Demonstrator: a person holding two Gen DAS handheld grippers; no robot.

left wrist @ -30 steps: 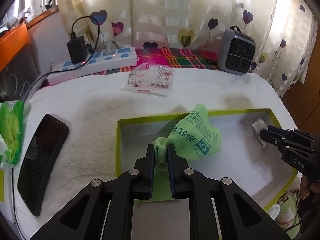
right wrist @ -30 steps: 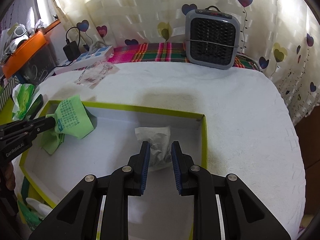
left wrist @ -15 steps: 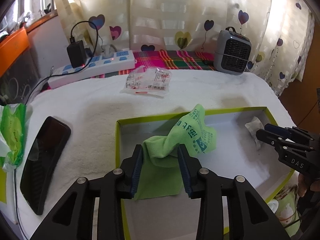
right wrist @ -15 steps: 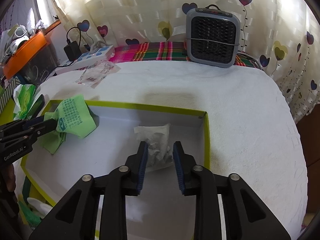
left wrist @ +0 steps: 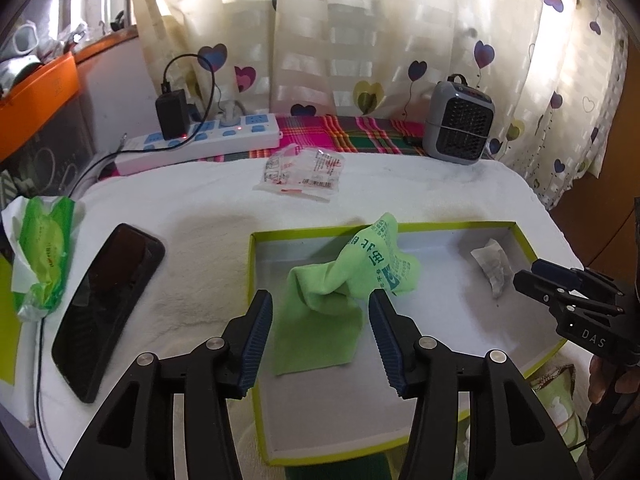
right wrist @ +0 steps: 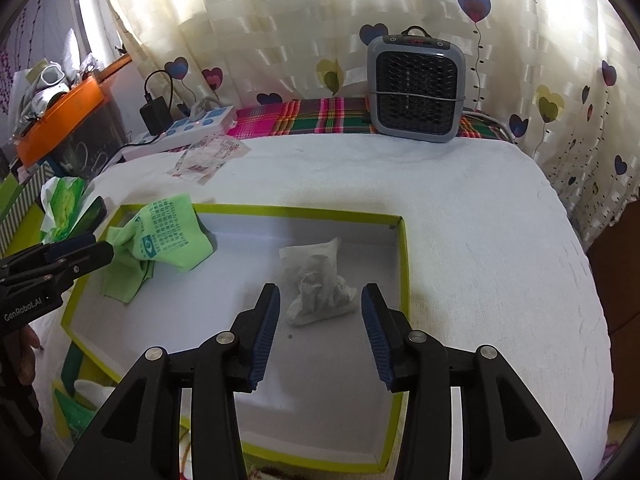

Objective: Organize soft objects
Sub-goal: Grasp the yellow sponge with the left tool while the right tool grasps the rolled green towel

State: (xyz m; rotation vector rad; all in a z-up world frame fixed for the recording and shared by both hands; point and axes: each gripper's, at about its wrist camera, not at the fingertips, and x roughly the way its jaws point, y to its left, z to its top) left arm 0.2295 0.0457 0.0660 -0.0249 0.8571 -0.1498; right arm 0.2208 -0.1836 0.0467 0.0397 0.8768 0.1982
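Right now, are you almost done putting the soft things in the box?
Nearly. The green cloth and the crumpled white tissue both lie inside the yellow-rimmed box. Nothing is in hand: the left tool and right tool are both open. Left outside on the white towel are a clear plastic packet and a green wipes pack, if those count.

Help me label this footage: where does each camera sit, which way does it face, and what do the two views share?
Left wrist: on the left gripper, looking forward over the green cloth in the box; its own open fingers show, the right gripper at the edge.
Right wrist: on the right gripper, facing the crumpled tissue; its fingers show, the left gripper at far left.
Shared: box, cloth, tissue, heater.
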